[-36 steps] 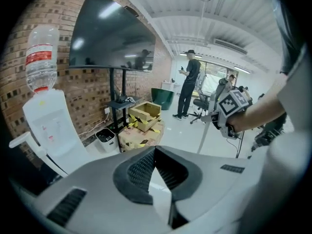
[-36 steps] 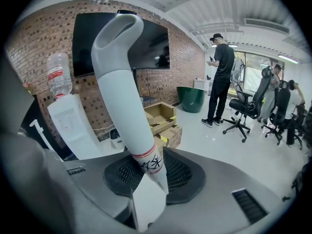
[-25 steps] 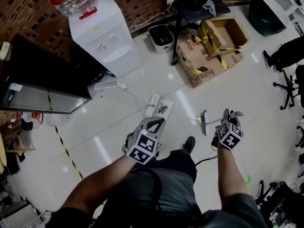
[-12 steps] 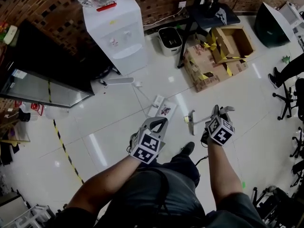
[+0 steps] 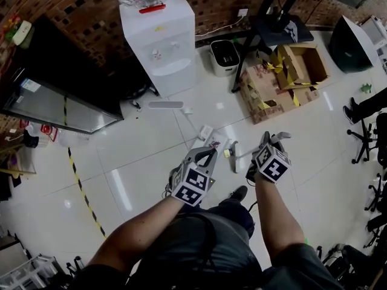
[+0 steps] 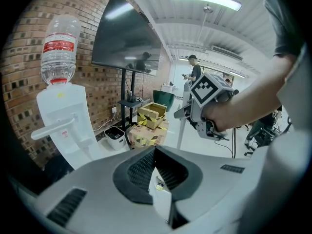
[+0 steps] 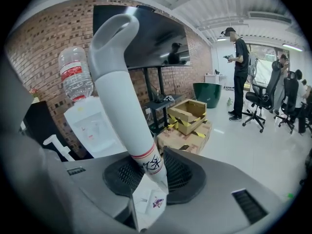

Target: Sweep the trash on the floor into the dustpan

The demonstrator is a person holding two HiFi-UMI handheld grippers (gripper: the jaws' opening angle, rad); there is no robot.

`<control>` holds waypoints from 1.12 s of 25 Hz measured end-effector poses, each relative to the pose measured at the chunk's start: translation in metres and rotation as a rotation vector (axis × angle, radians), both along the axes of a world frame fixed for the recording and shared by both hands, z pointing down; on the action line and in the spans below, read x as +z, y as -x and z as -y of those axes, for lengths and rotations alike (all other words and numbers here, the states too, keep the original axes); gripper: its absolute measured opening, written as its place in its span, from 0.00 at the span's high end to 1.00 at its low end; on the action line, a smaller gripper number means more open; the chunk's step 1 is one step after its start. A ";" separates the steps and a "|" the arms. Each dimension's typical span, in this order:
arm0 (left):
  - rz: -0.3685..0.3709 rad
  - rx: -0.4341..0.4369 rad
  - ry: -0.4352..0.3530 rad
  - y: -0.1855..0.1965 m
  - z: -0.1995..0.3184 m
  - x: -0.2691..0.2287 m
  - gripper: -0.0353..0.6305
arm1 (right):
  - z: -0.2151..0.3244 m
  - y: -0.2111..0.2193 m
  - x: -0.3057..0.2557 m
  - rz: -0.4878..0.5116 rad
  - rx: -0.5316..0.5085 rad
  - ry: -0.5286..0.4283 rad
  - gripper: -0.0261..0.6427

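Printed trash card (image 5: 213, 142) and yellow scrap (image 5: 226, 153) lie on the floor (image 5: 139, 162) just ahead of both grippers. The right gripper (image 5: 273, 138) clamps a white handle (image 7: 122, 96), whose looped end shows only in the right gripper view. The left gripper (image 5: 210, 153) is closed and empty. Open tile lies to the left, cardboard boxes (image 5: 278, 83) beyond.

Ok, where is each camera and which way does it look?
Head view: on the person's head, looking down at the floor; both arms and grippers show.
Left gripper view: on the left gripper, facing the brick wall; tongs shut on the dustpan handle, right arm shows.
Right gripper view: on the right gripper, facing that wall; tongs shut on the broom handle.
Shared: all see the water dispenser and cardboard boxes.
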State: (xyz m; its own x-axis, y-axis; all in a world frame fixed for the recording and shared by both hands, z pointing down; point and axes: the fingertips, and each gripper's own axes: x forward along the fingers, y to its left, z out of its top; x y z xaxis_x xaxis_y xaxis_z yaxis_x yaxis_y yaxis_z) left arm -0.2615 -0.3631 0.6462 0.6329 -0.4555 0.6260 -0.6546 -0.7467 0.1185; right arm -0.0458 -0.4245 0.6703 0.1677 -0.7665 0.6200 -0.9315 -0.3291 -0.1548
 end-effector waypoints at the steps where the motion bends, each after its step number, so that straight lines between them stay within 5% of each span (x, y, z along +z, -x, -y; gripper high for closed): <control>1: 0.003 -0.001 0.002 0.003 0.003 0.002 0.94 | 0.003 0.007 -0.002 0.005 -0.007 -0.005 0.79; 19: -0.003 0.001 0.054 -0.006 0.021 0.021 0.94 | 0.017 0.070 -0.021 0.090 -0.022 -0.043 0.80; 28: -0.012 0.002 0.045 -0.001 0.026 0.011 0.94 | -0.002 0.035 -0.038 0.016 0.000 -0.055 0.83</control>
